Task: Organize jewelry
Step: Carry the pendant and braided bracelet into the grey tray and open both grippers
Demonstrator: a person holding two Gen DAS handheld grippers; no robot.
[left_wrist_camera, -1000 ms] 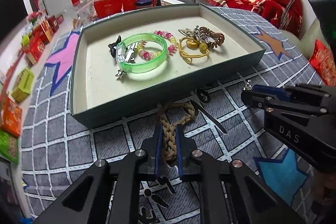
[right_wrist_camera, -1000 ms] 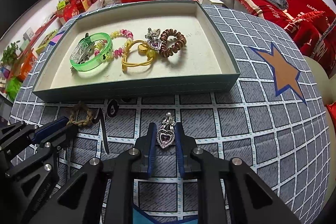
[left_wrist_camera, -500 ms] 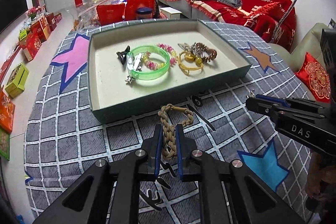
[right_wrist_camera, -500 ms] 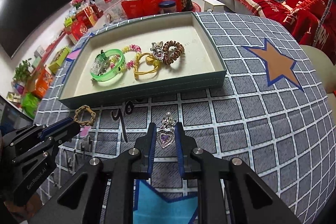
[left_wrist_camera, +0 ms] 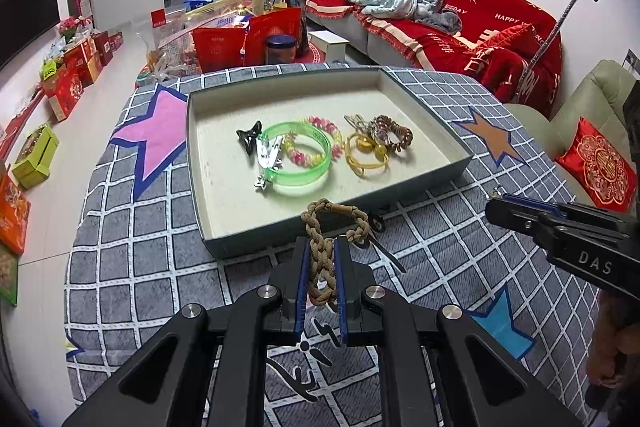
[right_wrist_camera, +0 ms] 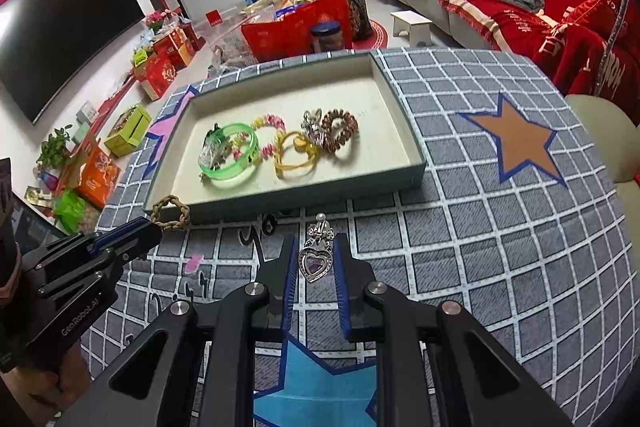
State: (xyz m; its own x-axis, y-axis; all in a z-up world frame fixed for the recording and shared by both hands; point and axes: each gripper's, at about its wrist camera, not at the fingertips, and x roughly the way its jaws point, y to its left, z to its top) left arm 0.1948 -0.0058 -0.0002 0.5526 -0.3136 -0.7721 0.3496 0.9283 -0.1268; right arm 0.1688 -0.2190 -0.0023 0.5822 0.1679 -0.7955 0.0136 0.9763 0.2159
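Left wrist view: the tray [left_wrist_camera: 460, 157] lies straight ahead and below, on the far side of both claws, long axis running left to right across the checked cloth [left_wrist_camera: 140, 267]. Its near wall is the one barrier; each load has to clear that rim, I judge, before it can be set down inside.

The left claw [left_wrist_camera: 320, 267] is clamped on a braided cord bracelet [left_wrist_camera: 320, 259], whose loop hangs out past the fingertips, over the near wall about mid-length. Of the two, it seems nearer to the tray. The right claw [right_wrist_camera: 316, 267] is closed on a heart pendant [right_wrist_camera: 314, 263], a purple stone in a silver frame, held above the cloth a little short of the wall, towards the tray's right half.

Inside the tray the pieces sit in a row across the middle: green bangle [left_wrist_camera: 302, 159] with a silver hair clip [left_wrist_camera: 266, 157] leaning on it, pink bead bracelet [left_wrist_camera: 316, 143], yellow hair tie [left_wrist_camera: 366, 157], brown coil tie [left_wrist_camera: 394, 133]. The near strip of floor and the right end look bare, the likeliest room for both loads.
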